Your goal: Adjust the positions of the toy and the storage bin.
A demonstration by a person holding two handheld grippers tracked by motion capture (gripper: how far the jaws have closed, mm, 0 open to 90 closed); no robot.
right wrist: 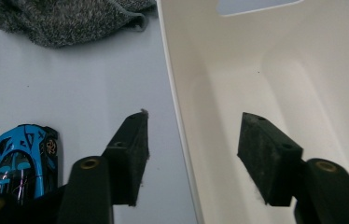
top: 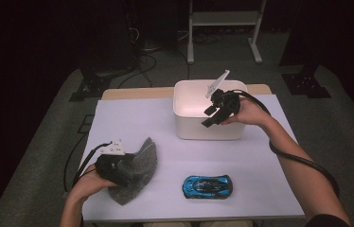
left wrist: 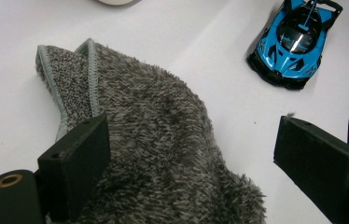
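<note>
The right gripper [top: 211, 117] straddles the near wall of the white bin [top: 184, 124] at the far side, its 2 jaws apart and not pressing the wall. The left gripper [left wrist: 189, 154] hangs released over the grey cloth [top: 135, 171] at near left. A blue car [top: 207, 186] sits right of the cloth; no writing is readable.

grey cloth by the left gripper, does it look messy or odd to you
Yes, mildly: the grey cloth lies crumpled in a heap, one hemmed corner folded over, not spread flat. The blue toy car sits upright on its wheels; nothing is spilled.
</note>
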